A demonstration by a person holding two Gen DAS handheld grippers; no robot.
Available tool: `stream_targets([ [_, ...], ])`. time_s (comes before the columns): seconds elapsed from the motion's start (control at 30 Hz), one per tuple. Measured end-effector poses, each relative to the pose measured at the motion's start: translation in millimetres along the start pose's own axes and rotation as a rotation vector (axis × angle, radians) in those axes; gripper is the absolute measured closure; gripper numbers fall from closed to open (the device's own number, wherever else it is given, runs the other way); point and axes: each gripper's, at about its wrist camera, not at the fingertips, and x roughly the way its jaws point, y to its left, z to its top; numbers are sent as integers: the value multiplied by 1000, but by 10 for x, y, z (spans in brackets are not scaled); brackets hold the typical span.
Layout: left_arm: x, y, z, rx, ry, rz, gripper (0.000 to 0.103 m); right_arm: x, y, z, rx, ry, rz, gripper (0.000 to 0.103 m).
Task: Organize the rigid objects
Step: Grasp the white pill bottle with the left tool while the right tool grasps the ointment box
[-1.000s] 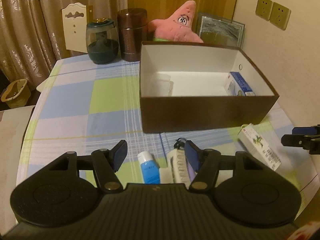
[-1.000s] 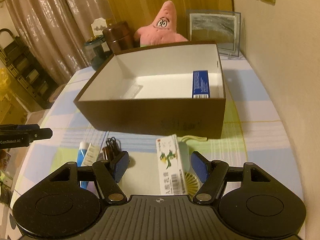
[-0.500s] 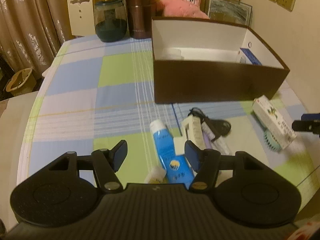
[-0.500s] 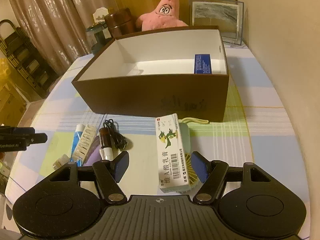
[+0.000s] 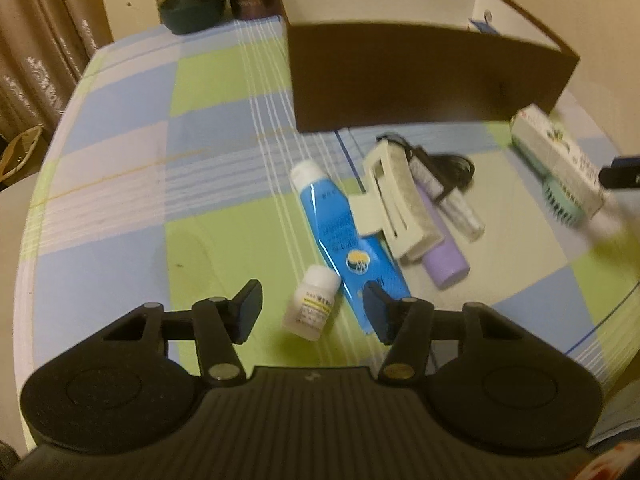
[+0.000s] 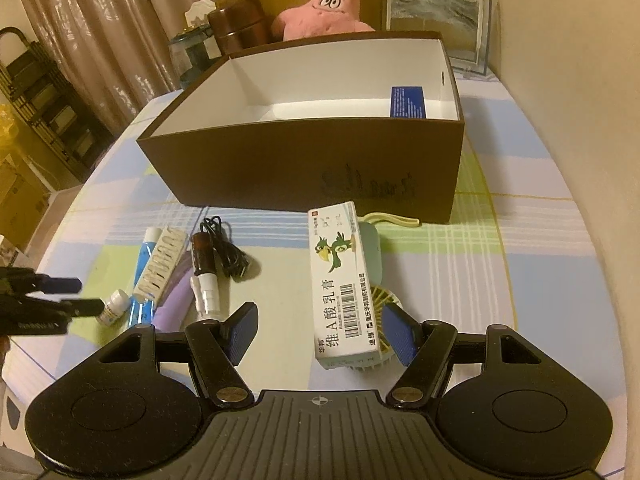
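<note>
The left gripper hangs low over the checked tablecloth with its jaws closing; a small white bottle with a yellow-striped label, too small to read, lies between them, and the pads do not press on it yet. Just right of it, with its flat end at the right pad, lies a blue tube with white print that I cannot read, then a cream comb, a purple tube and a black cable. A second ago this gripper was higher and the bottle was hidden under it; now the brown box stands far ahead of it, and only a blue carton shows inside. Left of the left gripper the cloth is free up to the table edge. The right gripper has its jaws apart, as wide as before, and a white carton lies between them untouched; it shows a green parrot, a barcode and the characters 维A酸乳膏. The carton rests on a green brush. Compared with a second ago the carton fills more of the gap. Right of the right gripper the cloth is free up to the wall.
</note>
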Motion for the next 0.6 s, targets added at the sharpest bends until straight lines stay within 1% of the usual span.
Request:
stream_targets([
  [0.2,182,1,-45,36,36,-5,54,10,-4,2,14,3,-1,34],
  [0.27,226,14,-49,37,43,-10,61,13,2,4,15,3,-3,34],
  [0.4,280,31,-32,45,45,-11,62,37,9,19,14,4,-3,34],
  [0.47,295,37,-18,50,43,-22,68,57,12,34,12,3,-4,34],
  [0.6,347,39,-6,49,56,-35,73,112,20,66,3,1,-4,34],
])
